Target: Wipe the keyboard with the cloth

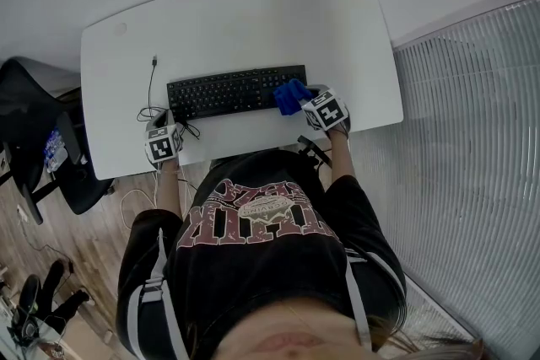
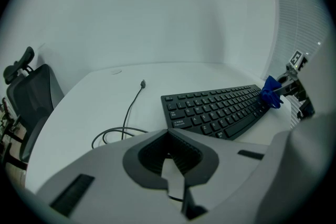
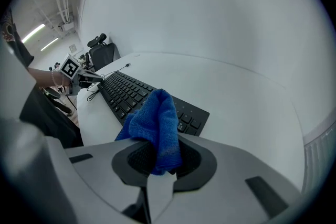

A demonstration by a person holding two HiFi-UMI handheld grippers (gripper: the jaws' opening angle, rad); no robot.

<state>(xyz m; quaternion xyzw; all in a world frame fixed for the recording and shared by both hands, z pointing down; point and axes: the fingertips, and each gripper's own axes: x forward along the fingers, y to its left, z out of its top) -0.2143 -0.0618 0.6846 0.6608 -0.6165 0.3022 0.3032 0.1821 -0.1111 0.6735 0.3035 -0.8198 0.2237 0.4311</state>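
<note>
A black keyboard [image 1: 236, 91] [image 2: 215, 110] [image 3: 123, 93] lies across the middle of the white desk [image 1: 236, 21]. My right gripper [image 1: 306, 100] [image 3: 157, 157] is shut on a blue cloth [image 1: 291, 95] [image 3: 156, 120], which hangs bunched over the keyboard's right end. In the left gripper view the cloth [image 2: 271, 93] shows at the keyboard's far end. My left gripper [image 1: 164, 124] [image 2: 169, 157] hovers at the desk's front edge, left of the keyboard, jaws closed with nothing between them.
The keyboard's black cable [image 1: 152, 88] [image 2: 128, 113] loops on the desk left of the keyboard, close to my left gripper. A black office chair [image 1: 34, 131] [image 2: 29, 102] stands left of the desk. Window blinds [image 1: 472, 139] run along the right.
</note>
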